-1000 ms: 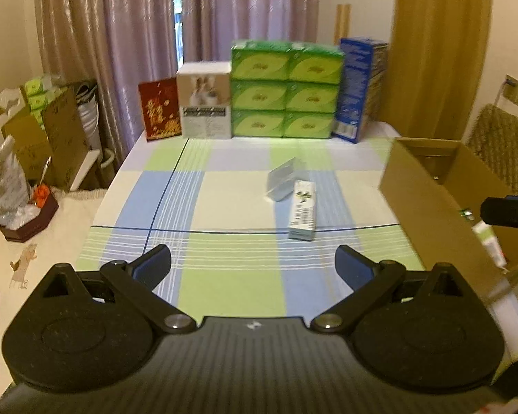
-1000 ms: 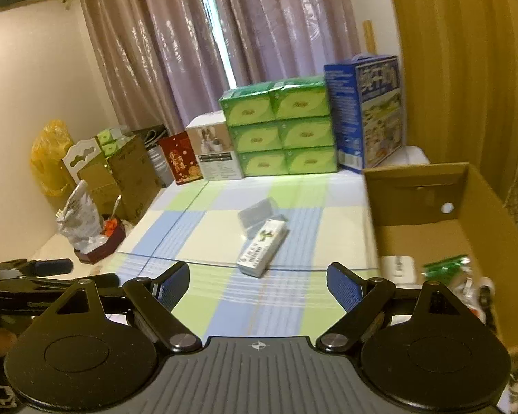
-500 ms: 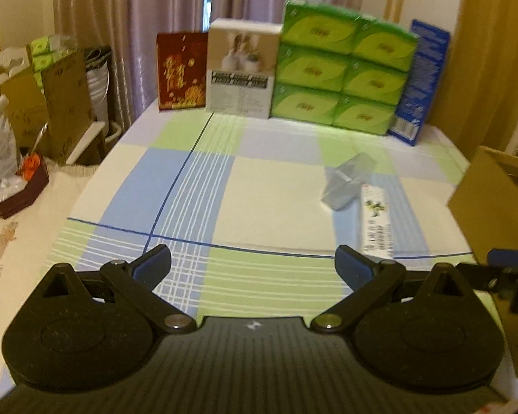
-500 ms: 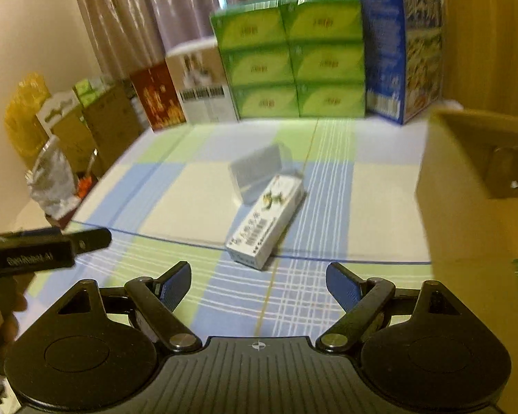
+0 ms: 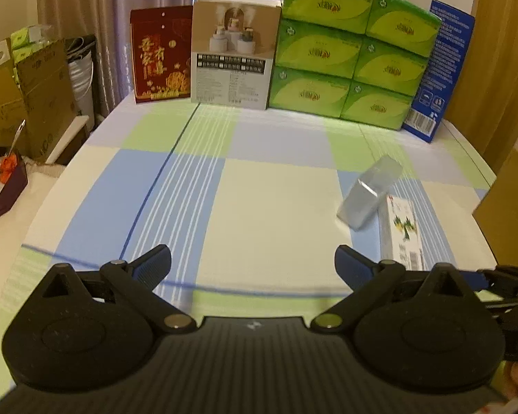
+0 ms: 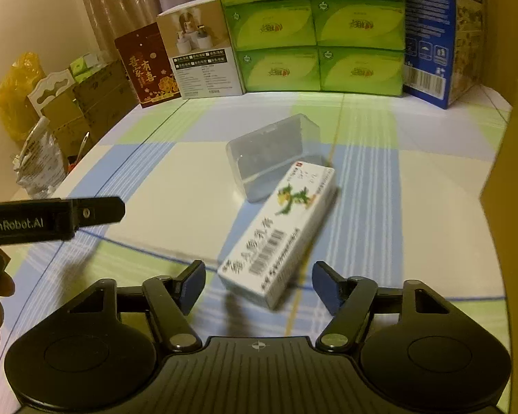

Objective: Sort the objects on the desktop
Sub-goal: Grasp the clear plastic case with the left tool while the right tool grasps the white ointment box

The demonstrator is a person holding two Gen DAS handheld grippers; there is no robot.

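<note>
On the checked tablecloth (image 6: pixel 190 172): two small task things lie together, right of the middle.
White carton (image 6: pixel 279 231): long medicine box with a green plant picture and barcode, lying flat, its near end just in front of the right gripper's jaws.
Clear plastic case (image 6: pixel 272 151): touching the carton's far end, on its far-left side.
Right gripper (image 6: pixel 257 286): jaws part open and just been closing; the carton's near end sits between them, pads not yet touching it, nothing held.
Left gripper (image 5: pixel 253 264): jaws wide apart over bare cloth, holding nothing; carton and case lie to its right.
Cardboard box (image 5: pixel 511 214): brown wall at the right edge of the table.
Far edge: green tissue packs (image 5: pixel 348 55), blue box (image 5: pixel 438 69), white box (image 5: pixel 234 51), red box (image 5: pixel 160 53) standing in a row.
</note>
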